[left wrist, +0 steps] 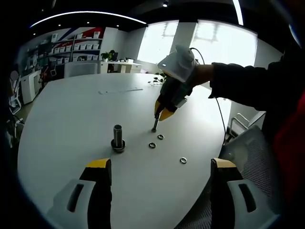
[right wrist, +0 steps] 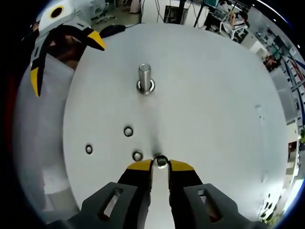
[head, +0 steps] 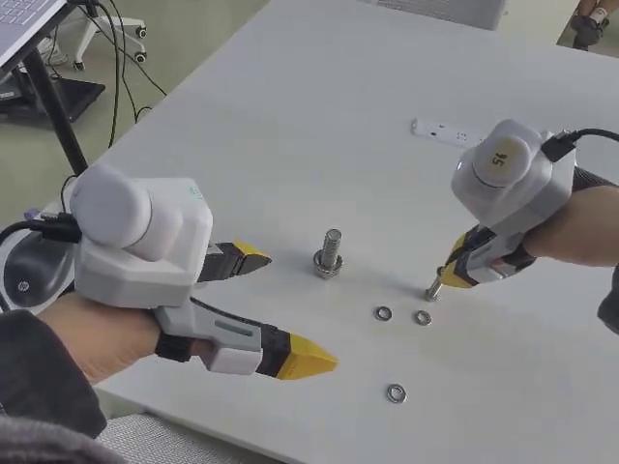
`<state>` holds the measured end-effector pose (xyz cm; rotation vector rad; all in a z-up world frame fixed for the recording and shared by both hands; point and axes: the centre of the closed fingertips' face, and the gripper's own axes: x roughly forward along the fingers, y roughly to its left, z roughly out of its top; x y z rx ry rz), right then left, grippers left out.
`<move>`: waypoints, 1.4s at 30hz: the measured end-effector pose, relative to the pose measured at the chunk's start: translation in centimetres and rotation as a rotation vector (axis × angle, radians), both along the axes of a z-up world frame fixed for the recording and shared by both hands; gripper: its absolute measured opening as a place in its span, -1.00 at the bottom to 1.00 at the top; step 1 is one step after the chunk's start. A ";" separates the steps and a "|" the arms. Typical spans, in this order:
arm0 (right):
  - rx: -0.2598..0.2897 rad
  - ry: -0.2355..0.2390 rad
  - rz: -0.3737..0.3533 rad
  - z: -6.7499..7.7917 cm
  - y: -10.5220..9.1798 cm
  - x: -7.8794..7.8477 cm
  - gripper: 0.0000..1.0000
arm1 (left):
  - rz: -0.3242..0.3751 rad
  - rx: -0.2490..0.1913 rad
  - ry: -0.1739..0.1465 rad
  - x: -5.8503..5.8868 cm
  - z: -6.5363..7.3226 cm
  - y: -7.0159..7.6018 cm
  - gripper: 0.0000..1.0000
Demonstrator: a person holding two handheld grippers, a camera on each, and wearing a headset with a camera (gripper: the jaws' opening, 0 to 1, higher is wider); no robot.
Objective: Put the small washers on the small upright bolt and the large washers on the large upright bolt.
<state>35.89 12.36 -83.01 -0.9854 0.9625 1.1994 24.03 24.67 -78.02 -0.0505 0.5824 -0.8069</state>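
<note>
The large bolt stands upright mid-table with a washer ring at its base. To its right stands the small bolt. My right gripper points down at the small bolt's top, shut on a small washer. Three loose washers lie flat nearby: two close to the small bolt and one nearer me. My left gripper is open and holds nothing, left of the large bolt.
A white power strip lies farther back on the white table. The table's near edge runs just below my left gripper. A stand with cables is on the floor beyond the table's left edge.
</note>
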 end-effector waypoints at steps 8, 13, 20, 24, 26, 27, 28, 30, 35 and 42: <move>-0.009 0.018 0.001 -1.1 -0.1 -0.2 -0.73 | 0.005 0.000 0.004 0.0 -0.1 0.1 0.71; -0.018 0.031 -0.001 -2.2 -0.2 -0.3 -0.73 | 0.006 0.003 0.002 0.0 0.0 0.1 0.71; -0.026 0.047 0.002 -3.5 -0.2 -0.1 -0.73 | 0.012 0.003 0.008 0.0 -0.2 0.3 0.70; -0.029 0.052 0.000 -3.8 -0.2 -0.2 -0.73 | 0.015 0.004 0.009 0.0 -0.2 0.4 0.70; -0.031 0.052 0.003 -3.8 -0.2 -0.2 -0.73 | 0.017 0.005 0.011 0.0 -0.2 0.4 0.70; -0.031 0.052 0.002 -3.9 -0.2 -0.2 -0.73 | 0.017 0.005 0.011 0.0 -0.2 0.5 0.70; -0.031 0.049 0.002 -3.9 -0.2 -0.1 -0.73 | 0.018 0.004 0.011 0.0 -0.2 0.5 0.70; -0.036 0.051 0.005 -4.0 -0.3 -0.2 -0.73 | 0.019 0.004 0.011 0.0 -0.2 0.5 0.70; -0.029 0.048 0.006 -4.0 -0.1 -0.2 -0.72 | 0.021 0.002 0.010 0.0 -0.2 0.5 0.70; -0.023 0.045 -0.001 -3.6 -0.5 -0.4 -0.70 | 0.016 0.004 0.009 0.0 -0.2 0.5 0.70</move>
